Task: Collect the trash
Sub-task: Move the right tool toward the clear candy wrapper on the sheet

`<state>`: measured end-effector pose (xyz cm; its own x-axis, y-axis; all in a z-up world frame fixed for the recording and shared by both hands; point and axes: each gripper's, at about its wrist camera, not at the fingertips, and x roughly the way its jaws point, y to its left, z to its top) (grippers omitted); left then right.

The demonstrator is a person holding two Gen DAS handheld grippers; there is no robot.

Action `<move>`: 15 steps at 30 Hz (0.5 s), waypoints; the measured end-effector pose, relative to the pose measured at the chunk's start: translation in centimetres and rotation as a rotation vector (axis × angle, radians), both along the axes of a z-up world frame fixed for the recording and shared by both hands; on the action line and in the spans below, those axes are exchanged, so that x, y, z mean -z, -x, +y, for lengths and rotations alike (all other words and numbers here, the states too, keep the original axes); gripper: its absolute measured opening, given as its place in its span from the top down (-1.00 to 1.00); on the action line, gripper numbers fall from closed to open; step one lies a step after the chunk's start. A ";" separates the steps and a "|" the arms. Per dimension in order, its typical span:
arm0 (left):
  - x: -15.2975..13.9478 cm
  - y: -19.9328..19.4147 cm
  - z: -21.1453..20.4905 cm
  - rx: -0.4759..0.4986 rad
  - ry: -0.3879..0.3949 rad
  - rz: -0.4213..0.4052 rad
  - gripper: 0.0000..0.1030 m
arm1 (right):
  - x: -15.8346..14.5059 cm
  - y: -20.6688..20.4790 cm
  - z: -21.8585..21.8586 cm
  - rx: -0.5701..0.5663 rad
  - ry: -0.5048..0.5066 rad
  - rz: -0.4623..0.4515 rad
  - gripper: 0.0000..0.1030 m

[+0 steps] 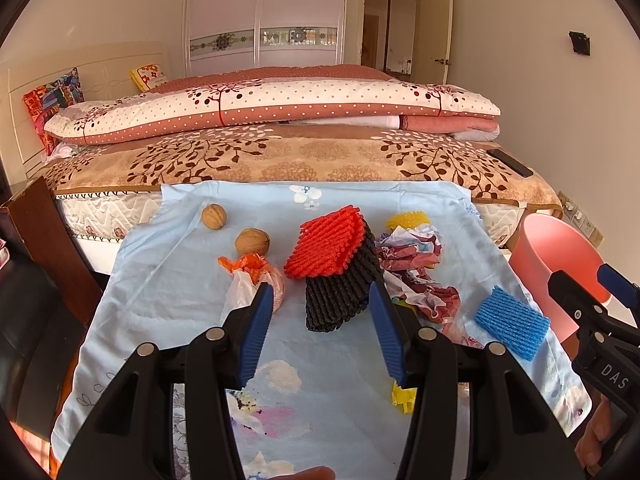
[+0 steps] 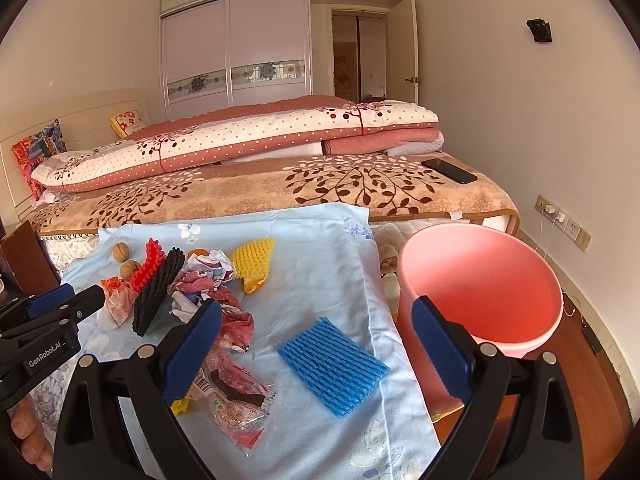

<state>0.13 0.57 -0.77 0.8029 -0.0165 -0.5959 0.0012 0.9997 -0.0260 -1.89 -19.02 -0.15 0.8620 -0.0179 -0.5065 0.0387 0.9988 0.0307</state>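
Trash lies on a light blue cloth (image 1: 192, 300): a red foam net (image 1: 330, 242) on a black foam net (image 1: 340, 292), a yellow foam net (image 2: 254, 260), crumpled wrappers (image 1: 416, 268), a blue foam net (image 2: 332, 366), an orange-and-white bag (image 1: 252, 276) and a clear snack wrapper (image 2: 232, 404). My left gripper (image 1: 320, 300) is open, hovering just short of the black net. My right gripper (image 2: 316, 320) is open above the blue net, beside the pink bucket (image 2: 480, 284).
Two walnuts (image 1: 252, 241) sit on the cloth's far left. A bed with folded quilts (image 1: 272, 104) and a black phone (image 2: 449, 171) stands behind. A dark wooden stand (image 1: 36, 216) is at the left. Wall sockets (image 2: 560, 220) are at the right.
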 end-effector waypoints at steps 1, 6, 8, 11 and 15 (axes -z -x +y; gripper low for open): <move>0.0 0.0 -0.1 0.000 -0.002 0.001 0.02 | 0.1 0.0 0.0 0.003 0.001 0.002 -0.83; 0.2 -0.1 -0.1 0.001 -0.003 0.006 0.02 | 0.3 -0.2 -0.2 0.021 0.005 0.011 -0.83; 0.2 -0.1 -0.2 0.002 -0.005 0.007 0.02 | 0.3 -0.2 -0.3 0.028 0.004 0.012 -0.83; 0.2 -0.1 -0.3 0.004 -0.009 0.009 0.02 | 0.4 -0.2 -0.5 0.033 -0.001 0.012 -0.83; 0.3 -0.1 -0.4 0.007 -0.013 0.011 0.02 | 0.5 -0.2 -0.7 0.038 -0.005 0.015 -0.83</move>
<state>0.18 0.14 -1.03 0.7963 -0.0137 -0.6047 0.0076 0.9999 -0.0126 -1.69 -19.76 -0.64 0.8532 -0.0477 -0.5193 0.0770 0.9964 0.0351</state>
